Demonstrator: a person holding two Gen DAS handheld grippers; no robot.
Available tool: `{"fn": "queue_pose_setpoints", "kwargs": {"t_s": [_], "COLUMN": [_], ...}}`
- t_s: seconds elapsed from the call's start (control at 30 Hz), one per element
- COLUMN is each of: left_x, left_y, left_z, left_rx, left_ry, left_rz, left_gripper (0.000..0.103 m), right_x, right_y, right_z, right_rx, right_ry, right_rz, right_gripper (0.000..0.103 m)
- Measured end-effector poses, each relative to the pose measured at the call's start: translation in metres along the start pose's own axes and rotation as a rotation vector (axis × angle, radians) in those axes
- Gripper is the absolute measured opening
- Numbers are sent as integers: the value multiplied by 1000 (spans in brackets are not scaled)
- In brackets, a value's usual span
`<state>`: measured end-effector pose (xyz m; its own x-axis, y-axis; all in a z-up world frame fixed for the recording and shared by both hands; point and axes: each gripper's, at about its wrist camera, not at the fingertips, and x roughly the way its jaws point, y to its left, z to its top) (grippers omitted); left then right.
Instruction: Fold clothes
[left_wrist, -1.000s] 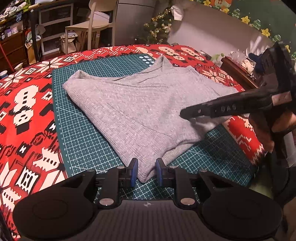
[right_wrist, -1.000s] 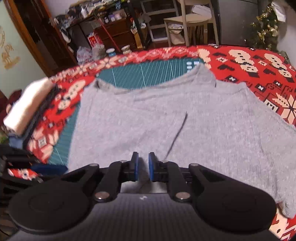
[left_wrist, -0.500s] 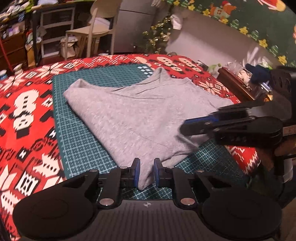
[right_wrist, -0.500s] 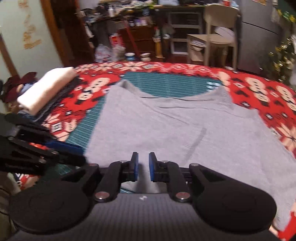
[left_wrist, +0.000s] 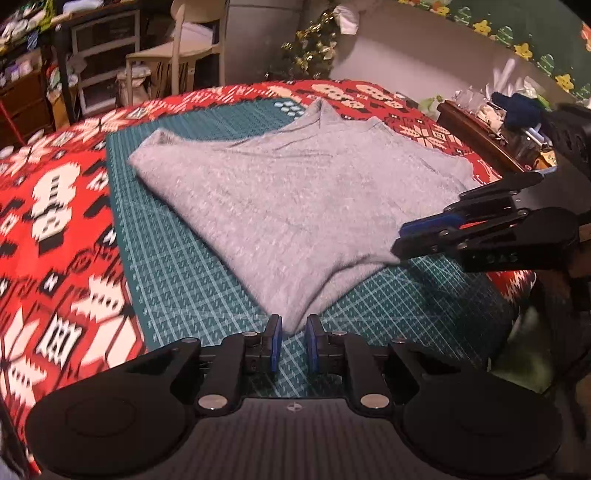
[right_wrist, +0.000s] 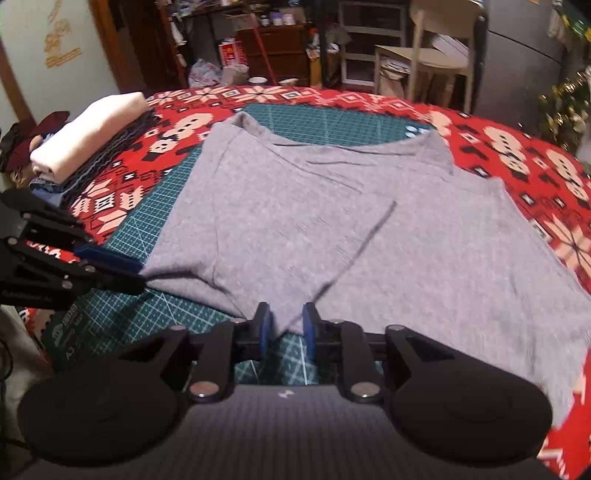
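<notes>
One grey sweater (left_wrist: 295, 206) is laid on one green cutting mat (left_wrist: 177, 273); its hem is positioned between the parted, unclenched jaws of two grippers, left gripper (left_wrist: 291, 341) and just-widened right gripper (right_wrist: 285, 328)

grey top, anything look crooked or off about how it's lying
Yes. The grey top lies askew on the green cutting mat, its right side spilling onto the red patterned cloth. A diagonal crease crosses the middle, and the near hem is bunched.
</notes>
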<state>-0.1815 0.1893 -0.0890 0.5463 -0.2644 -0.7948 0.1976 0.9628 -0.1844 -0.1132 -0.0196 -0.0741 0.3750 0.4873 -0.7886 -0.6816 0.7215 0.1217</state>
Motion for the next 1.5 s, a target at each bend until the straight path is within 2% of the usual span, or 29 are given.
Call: {"fn": "queue_pose_setpoints", "kwargs": {"t_s": [0.13,0.23,0.37,0.43,0.53,0.57,0.63,0.8,0.97,1.2,1.5], "left_x": [-8,-5,6,13,18,18,18,7,-7,-21,-19], "left_y": [11,24,32,31,23,19,18,22,28,34,26], "left_z": [-1,6,16,20,24,25,24,17,5,-11,-15], "left_rx": [-125,-251,-335,-341,-298,-278,-278,-293,-268,-286,-291], "left_ry": [6,15,27,43,43,45,43,44,51,82,122], "left_rz": [-23,-67,-66,-67,-23,-5,15,72,98,97,29], "left_gripper": [15,15,15,15,14,9,6,4,4,4,8], "right_x": [-5,-7,-9,-9,-8,-8,-7,-9,-11,-13,-4], "right_y": [1,1,-1,0,-1,-1,-1,-1,-4,-2,5], "right_z": [-2,1,0,0,0,0,1,2,4,5,-3], "right_rx": [11,23,45,42,48,52,60,71,105,115,130], "right_ry": [-3,-17,-15,-12,-11,-9,-6,-17,-19,-6,88], "right_rz": [3,22,26,21,26,31,40,63,95,118,193], "right_gripper": [30,31,31,31,31,31,31,31,31,31,31]}}
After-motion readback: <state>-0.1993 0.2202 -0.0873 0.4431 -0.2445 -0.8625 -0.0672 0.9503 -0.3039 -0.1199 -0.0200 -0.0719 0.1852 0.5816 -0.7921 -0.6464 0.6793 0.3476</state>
